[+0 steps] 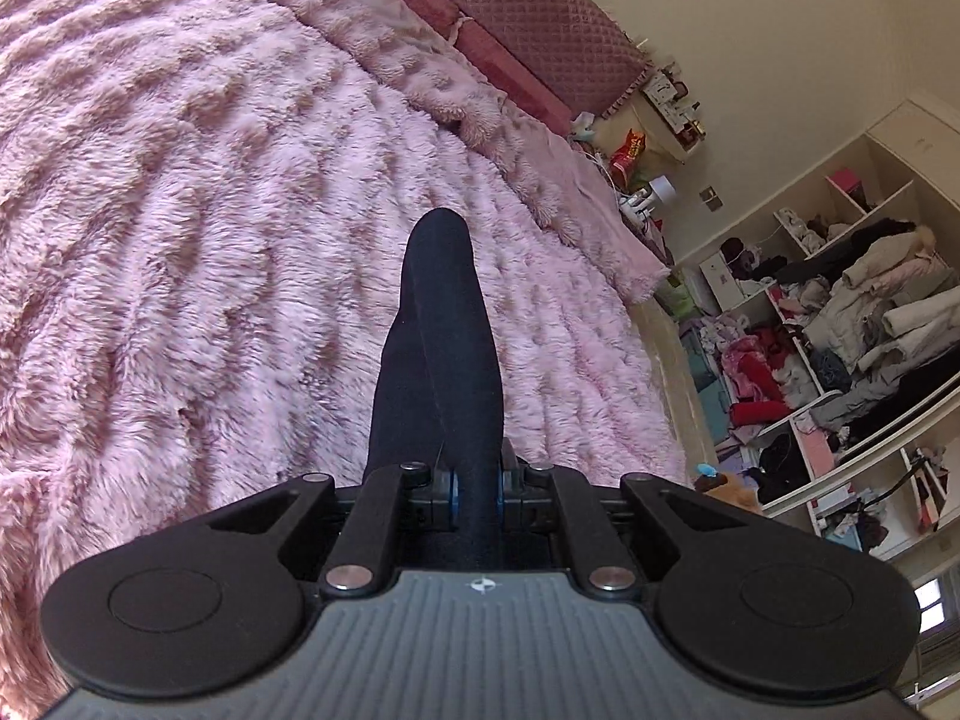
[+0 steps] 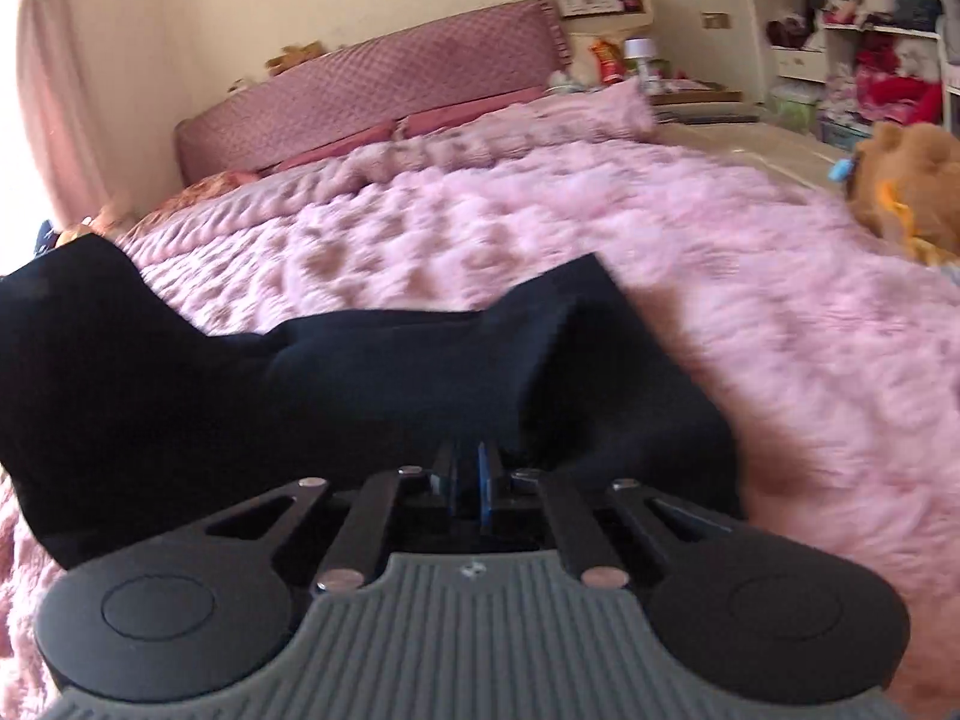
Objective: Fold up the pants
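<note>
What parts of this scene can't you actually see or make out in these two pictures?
- Left gripper fingertips, left wrist view: buried in the black pants.
- Right gripper fingertips, right wrist view: covered by pants fabric.
- Pants' full shape: cut off at that view's left edge.
- Stuffed toy: cropped by the right edge.
- Pink blanket: motion-blurred.

Pants (image 1: pixel 438 348) observed black, unpatterned. Blanket (image 1: pixel 180 210) noted pale pink, tufted ripples. Headboard (image 2: pixel 372 90) recorded dusty rose, diamond-quilted. Plush toy (image 2: pixel 912 192) logged tan-orange, far right.
</note>
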A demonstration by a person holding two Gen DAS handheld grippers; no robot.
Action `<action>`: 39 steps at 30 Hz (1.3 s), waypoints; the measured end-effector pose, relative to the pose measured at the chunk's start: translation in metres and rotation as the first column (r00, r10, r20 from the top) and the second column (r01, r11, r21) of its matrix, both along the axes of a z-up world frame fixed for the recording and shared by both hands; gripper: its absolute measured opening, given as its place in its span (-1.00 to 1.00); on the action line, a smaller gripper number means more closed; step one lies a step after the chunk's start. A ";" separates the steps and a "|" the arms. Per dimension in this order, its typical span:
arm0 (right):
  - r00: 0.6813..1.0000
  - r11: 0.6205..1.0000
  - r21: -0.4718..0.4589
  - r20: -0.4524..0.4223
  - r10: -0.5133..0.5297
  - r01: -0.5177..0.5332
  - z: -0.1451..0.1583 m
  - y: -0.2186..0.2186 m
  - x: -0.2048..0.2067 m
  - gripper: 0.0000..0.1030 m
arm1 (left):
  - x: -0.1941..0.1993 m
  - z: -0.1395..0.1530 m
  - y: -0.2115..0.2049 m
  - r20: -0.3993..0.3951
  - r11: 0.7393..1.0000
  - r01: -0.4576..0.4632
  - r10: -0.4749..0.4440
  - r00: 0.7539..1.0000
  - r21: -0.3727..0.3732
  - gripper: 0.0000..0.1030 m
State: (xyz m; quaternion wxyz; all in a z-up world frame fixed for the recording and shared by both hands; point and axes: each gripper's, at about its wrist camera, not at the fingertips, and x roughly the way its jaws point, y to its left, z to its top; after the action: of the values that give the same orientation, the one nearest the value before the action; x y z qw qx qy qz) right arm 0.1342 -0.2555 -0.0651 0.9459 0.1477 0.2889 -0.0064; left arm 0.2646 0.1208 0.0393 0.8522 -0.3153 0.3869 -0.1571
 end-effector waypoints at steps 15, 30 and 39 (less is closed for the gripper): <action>0.945 0.937 0.185 0.086 -0.316 0.297 0.014 -0.110 -0.023 -0.61 | -0.015 0.010 -0.200 0.011 0.974 0.025 -0.028 1.000 0.226 -0.82; 0.928 0.862 0.402 0.072 -0.366 0.309 0.013 -0.149 -0.026 -0.58 | -0.013 -0.040 -0.315 -0.079 0.908 0.074 -0.045 0.996 0.413 -0.81; 0.924 0.853 0.417 0.073 -0.376 0.315 0.012 -0.152 -0.028 -0.58 | -0.017 -0.041 -0.335 -0.071 0.902 0.060 -0.032 0.997 0.427 -0.72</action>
State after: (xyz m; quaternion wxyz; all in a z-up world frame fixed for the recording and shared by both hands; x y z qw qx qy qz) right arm 0.1064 -0.4072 -0.0533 0.8983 0.3863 0.1801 -0.1065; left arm 0.2473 -0.2145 -0.0017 0.8843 -0.1156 0.4456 -0.0784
